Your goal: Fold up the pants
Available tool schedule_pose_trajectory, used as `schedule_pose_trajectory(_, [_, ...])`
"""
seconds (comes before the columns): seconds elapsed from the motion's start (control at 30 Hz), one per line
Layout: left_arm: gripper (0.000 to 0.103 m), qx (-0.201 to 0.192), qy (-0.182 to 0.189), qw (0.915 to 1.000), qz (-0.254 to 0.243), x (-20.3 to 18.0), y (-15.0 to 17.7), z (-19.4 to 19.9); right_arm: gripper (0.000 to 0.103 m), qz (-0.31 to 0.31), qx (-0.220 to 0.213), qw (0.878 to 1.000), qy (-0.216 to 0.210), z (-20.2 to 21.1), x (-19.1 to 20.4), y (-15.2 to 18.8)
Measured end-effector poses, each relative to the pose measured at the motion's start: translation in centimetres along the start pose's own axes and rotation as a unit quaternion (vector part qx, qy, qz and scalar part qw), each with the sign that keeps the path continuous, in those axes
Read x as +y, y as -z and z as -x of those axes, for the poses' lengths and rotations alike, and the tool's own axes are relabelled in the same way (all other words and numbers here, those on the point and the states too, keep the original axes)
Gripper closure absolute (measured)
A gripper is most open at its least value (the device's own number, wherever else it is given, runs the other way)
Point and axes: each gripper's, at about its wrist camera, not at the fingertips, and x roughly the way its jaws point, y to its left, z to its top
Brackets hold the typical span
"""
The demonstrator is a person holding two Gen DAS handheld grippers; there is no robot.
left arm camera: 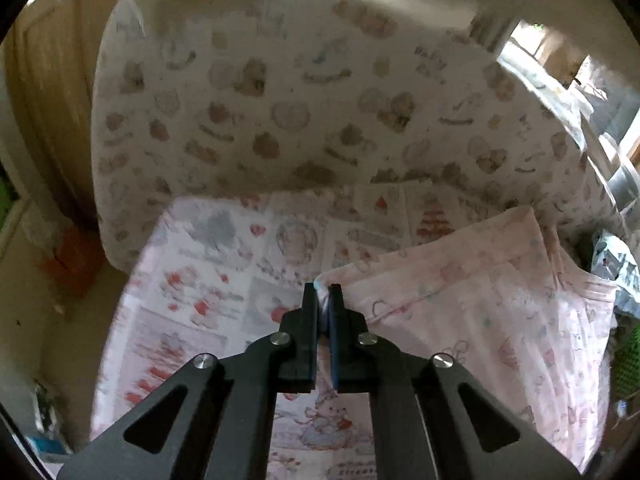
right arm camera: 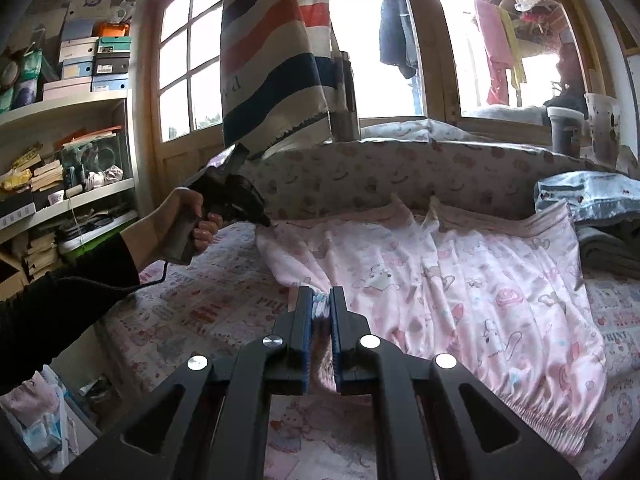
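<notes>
The pink pants [right arm camera: 440,280] lie spread on the printed bedsheet [right arm camera: 208,312]. Left gripper [left arm camera: 324,290] and right gripper [right arm camera: 321,294] each pinch a hem corner. Fabric appears light, limp; grip edges.

The pants [right arm camera: 460,296], lower right of the right wrist view, are pale pink with cartoon animals, pink roses and small blue specks. The sheet [left arm camera: 208,280] under them is white and pink patchwork with red hearts and grey figures. The headboard [left arm camera: 280,120], upper centre of the left view, is cream with brown hearts. The curtain [right arm camera: 276,48], top centre, has cream, orange, maroon and navy stripes. Both grippers are black.
</notes>
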Motion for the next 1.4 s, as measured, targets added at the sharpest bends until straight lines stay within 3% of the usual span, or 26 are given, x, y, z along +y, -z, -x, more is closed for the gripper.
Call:
schedule_pose_trajectory(0.3, [0.099,-0.033,-0.051,0.9977,0.028,1.9,-2.1,4.2,0.095,0.014,-0.009,0.998,-0.068,0.4,3.5,-0.4])
schedule_pose_trajectory(0.47, [0.099,-0.033,-0.081,0.9957,0.03,3.6,-2.1,5.2,0.095,-0.014,-0.007,0.991,-0.129,0.5,5.3,-1.0])
schedule_pose_trajectory(0.77, [0.099,-0.044,-0.105,0.9925,0.044,7.0,-1.1,7.6,0.095,0.017,0.009,0.984,-0.178,0.3,10.2,0.1])
schedule_pose_trajectory(0.9, [0.099,-0.06,-0.096,0.9932,0.029,6.2,-1.0,8.9,0.095,0.017,-0.013,0.987,-0.157,0.7,10.0,-0.2])
schedule_pose_trajectory(1.03, [0.099,-0.084,-0.095,0.9919,0.009,3.5,-1.9,10.3,0.095,0.014,-0.033,0.994,-0.108,1.4,8.2,-0.6])
schedule_pose_trajectory(1.2, [0.099,-0.111,-0.079,0.9903,-0.025,-1.4,-3.2,12.0,0.095,0.021,-0.052,0.998,-0.035,2.8,6.1,-0.4])
schedule_pose_trajectory(1.4, [0.099,-0.13,-0.058,0.9877,-0.064,-8.4,-3.9,13.7,0.095,0.014,-0.072,0.997,0.0,5.1,3.7,0.2])
